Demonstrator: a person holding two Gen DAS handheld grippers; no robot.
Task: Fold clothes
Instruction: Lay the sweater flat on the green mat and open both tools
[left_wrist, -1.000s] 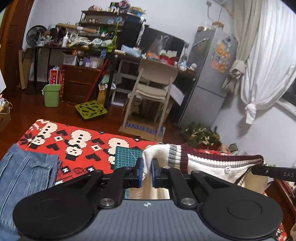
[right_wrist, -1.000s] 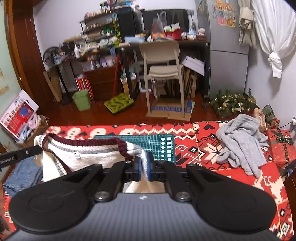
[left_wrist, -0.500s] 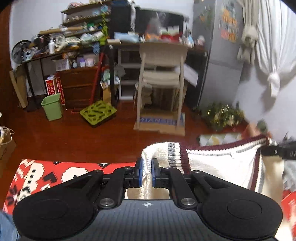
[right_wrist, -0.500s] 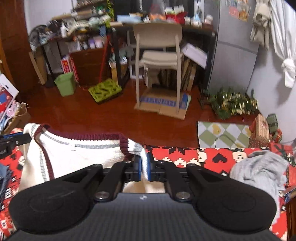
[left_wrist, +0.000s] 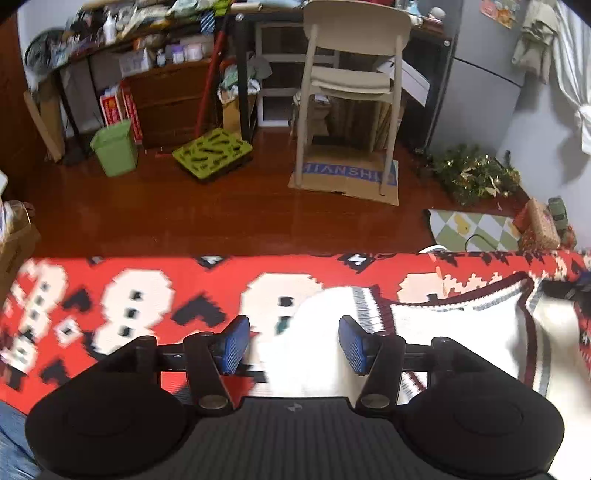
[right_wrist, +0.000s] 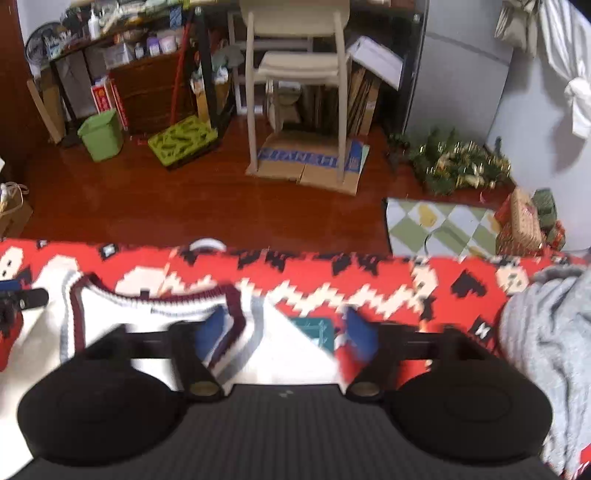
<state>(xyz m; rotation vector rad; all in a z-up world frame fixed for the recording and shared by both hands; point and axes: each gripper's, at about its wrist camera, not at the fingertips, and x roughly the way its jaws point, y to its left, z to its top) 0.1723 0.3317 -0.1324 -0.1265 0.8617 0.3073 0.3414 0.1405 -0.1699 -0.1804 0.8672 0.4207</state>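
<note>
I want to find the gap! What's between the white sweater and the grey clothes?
In the right wrist view, only red patterned blanket lies between the white sweater and the grey garment. A corner of green cutting mat peeks out beside the sweater.

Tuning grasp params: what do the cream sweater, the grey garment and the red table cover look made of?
Cream sweater: likely a soft matte knit, with ribbed maroon-and-grey trim at the neck. Grey garment: looks like fleece or jersey, dull heathered surface, loose crumpled folds. Red table cover: seemingly woven or knitted, with a blocky stepped pattern; blur leaves it open.
</note>
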